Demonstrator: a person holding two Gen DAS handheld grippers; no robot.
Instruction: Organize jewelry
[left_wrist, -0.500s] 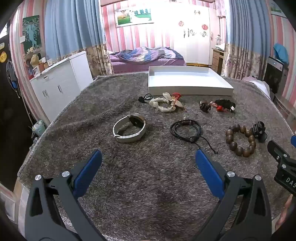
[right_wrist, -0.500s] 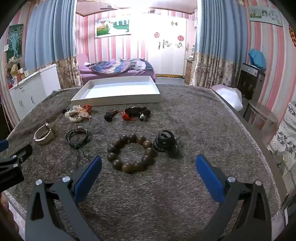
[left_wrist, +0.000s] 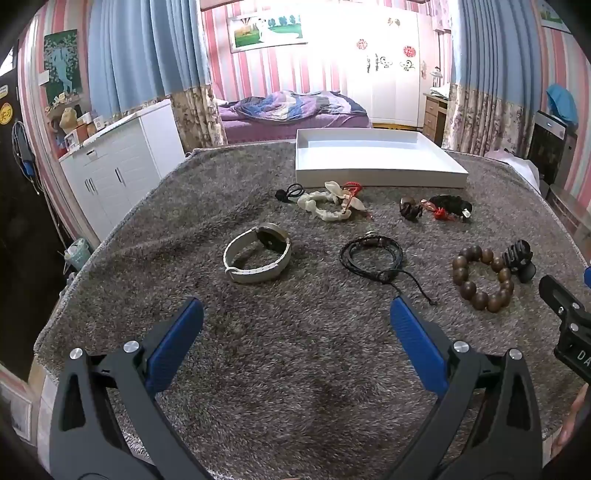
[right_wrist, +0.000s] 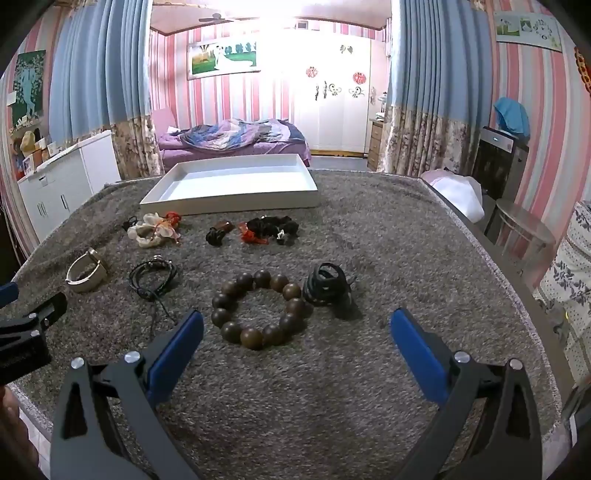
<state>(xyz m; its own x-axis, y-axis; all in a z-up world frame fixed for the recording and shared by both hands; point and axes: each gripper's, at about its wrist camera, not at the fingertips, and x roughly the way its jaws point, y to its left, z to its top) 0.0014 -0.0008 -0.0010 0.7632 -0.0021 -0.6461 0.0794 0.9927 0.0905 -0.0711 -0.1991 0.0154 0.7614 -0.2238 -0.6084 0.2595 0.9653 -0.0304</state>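
- Both the left hand-held gripper (left_wrist: 296, 314) and the right hand-held gripper (right_wrist: 296, 326) gape, empty
- Jewelry lies near the far white tray (right_wrist: 236, 199); wooden bead bracelet (right_wrist: 260, 309) looks nearest, probably first pick

Bright backlight glare; fisheye-warped edges
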